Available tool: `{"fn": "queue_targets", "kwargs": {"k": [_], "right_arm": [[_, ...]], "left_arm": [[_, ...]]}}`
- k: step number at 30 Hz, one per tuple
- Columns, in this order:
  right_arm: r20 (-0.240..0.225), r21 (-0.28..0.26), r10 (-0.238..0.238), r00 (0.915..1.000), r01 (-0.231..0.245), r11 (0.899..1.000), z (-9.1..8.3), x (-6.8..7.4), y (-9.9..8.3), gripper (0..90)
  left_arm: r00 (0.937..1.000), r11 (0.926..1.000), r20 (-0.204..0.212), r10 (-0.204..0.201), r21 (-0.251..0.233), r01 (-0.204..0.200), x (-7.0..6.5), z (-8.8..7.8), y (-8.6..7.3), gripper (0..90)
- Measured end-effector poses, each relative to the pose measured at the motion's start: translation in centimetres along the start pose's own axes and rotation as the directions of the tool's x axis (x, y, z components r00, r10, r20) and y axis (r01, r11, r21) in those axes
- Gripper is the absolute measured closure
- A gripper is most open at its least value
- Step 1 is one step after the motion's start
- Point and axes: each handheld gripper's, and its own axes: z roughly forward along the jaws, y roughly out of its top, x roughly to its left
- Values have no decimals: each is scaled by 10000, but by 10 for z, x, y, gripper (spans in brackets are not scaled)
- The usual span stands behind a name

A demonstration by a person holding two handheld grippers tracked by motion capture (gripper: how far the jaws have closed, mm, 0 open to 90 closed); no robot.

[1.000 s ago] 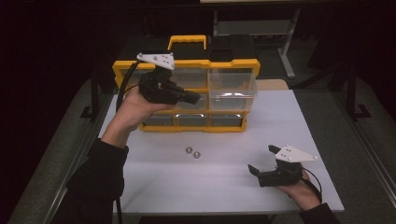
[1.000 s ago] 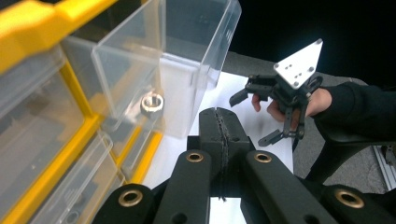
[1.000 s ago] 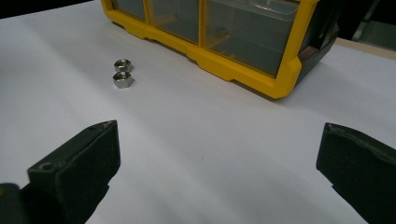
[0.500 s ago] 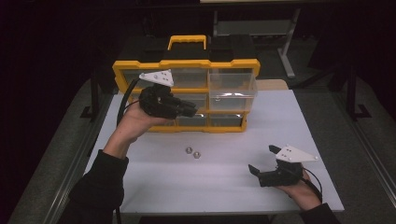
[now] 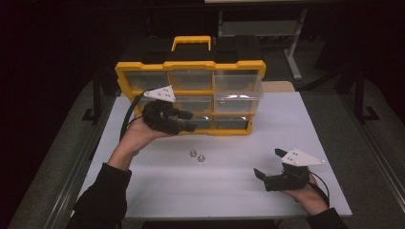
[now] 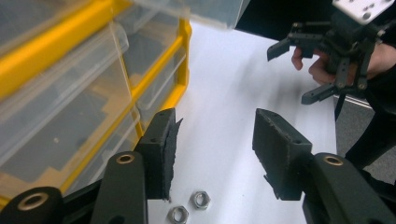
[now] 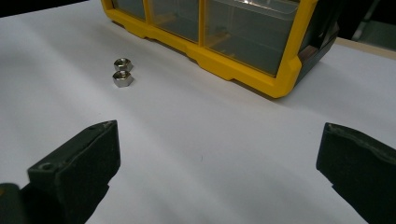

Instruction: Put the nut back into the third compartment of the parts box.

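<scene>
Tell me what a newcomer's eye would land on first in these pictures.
The yellow organizer with clear drawers stands at the back of the white table, one upper right drawer pulled out. Two small metal nuts lie side by side on the table in front of it. The left gripper hovers over them, jaws just opened with nothing between, while the right gripper rests open near the front right.

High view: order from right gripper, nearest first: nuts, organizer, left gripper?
From the right gripper:
1. Nuts, mid-table, to its left.
2. Left gripper, far left, before the drawers.
3. Organizer, at the table's back; near corner too close to call against 2.
</scene>
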Motion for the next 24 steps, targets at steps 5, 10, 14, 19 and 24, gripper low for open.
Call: {"fn": "queue_targets", "kwargs": {"k": [5, 10, 14, 19, 24], "right_arm": [[1, 9, 7, 10000, -7, 10000, 0, 0, 0, 0], [6, 1, -11, 10000, 11, 10000, 0, 0, 0, 0], [12, 9, 19, 10000, -19, 10000, 0, 0, 0, 0], [22, 16, 31, 10000, -31, 10000, 0, 0, 0, 0], [20, 16, 38, 10000, -38, 10000, 0, 0, 0, 0]], "left_arm": [[9999, 10000, -142, -68, 0, 68, 3, 6, -11, 462], [9994, 9998, -283, -189, -34, 188, 5, 12, -23, 439], [9988, 9994, -330, -355, -24, 354, 7, 16, -32, 427], [9976, 9987, -478, -510, -9, 511, 10, 24, -43, 422], [9961, 9980, -619, -623, 53, 628, 14, 32, -56, 414]]}}
